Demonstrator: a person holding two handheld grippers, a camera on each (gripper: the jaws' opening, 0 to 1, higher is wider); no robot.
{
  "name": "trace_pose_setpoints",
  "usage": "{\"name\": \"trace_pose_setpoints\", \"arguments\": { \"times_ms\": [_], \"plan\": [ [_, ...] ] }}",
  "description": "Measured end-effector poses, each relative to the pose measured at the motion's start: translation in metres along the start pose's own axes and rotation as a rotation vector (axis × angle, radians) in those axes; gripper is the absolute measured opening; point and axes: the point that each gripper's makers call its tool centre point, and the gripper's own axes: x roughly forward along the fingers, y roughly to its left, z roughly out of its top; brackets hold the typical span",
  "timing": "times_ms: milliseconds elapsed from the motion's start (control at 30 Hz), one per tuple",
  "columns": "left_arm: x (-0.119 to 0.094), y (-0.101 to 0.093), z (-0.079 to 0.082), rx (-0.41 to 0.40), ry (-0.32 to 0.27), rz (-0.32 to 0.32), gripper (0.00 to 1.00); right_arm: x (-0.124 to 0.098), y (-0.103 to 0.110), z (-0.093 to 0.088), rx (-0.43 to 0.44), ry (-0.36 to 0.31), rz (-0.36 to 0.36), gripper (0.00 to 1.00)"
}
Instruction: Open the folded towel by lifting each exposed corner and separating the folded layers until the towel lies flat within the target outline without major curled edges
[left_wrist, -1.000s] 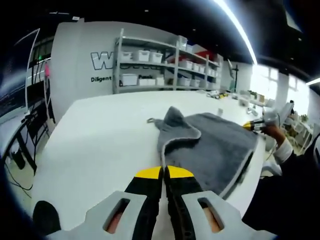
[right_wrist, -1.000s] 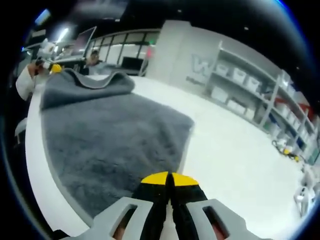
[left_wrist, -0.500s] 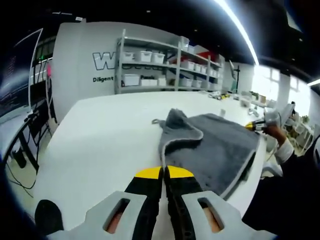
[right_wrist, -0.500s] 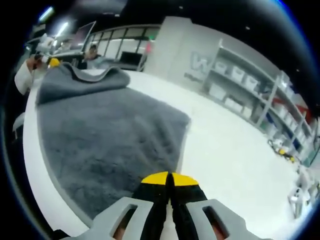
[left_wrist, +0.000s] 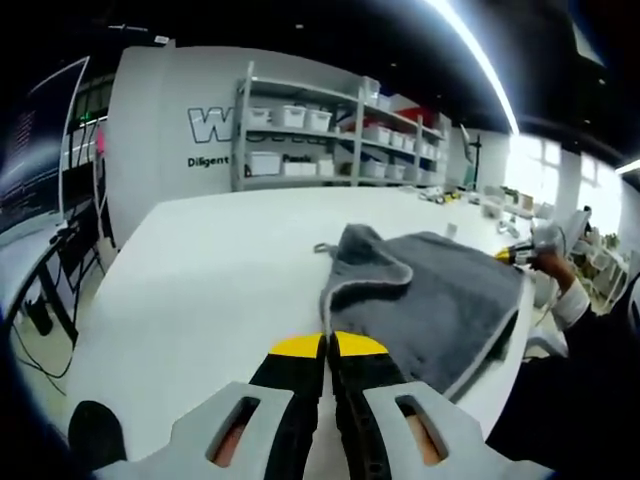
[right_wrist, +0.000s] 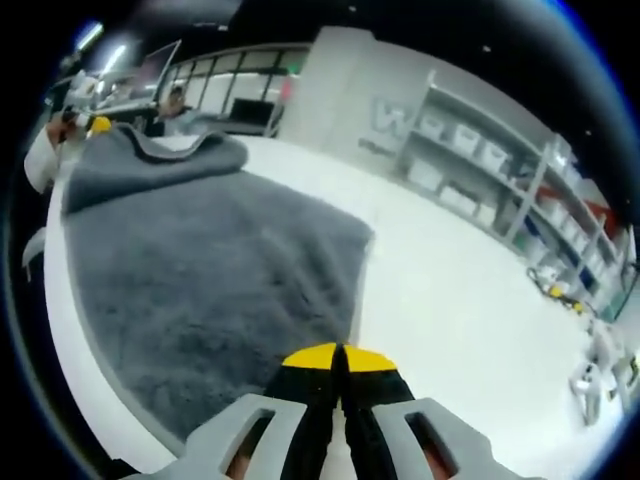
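Since earlier, towel (left_wrist: 430, 300) shifted slightly; both fingers pressed together, empty; wall reads "Diligent" (left_wrist: 207, 161).

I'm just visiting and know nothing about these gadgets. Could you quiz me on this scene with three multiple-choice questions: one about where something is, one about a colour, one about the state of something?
1. Where does the grey towel lie?
A. On the white table
B. On the floor
C. On a shelf

2. What colour are the tips of the left gripper?
A. Red
B. Yellow
C. Green

3. How is the towel's far end, seen in the right gripper view?
A. Perfectly flat
B. Rolled into a ball
C. Folded over with a raised hump

Answers:
1. A, the towel spreads across the white tabletop, near its edge, in both views.
2. B, yellow caps top the black jaws, which sit pressed together; the right gripper looks the same.
3. C, a thicker layer with a curled edge rises at that end, so the towel is not yet fully opened.
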Motion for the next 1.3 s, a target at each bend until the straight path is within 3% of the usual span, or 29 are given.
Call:
{"name": "trace_pose_setpoints", "arguments": {
  "times_ms": [633,1300],
  "plan": [
    [-0.003,0.002,-0.003,-0.013,0.005,0.005,0.02,-0.013,-0.013,-0.014,0.029,0.047,-0.045,0.0],
    [-0.018,0.023,-0.009,-0.033,0.024,0.055,0.02,-0.019,-0.012,-0.019,0.069,0.059,-0.051,0.0]
  ]
}}
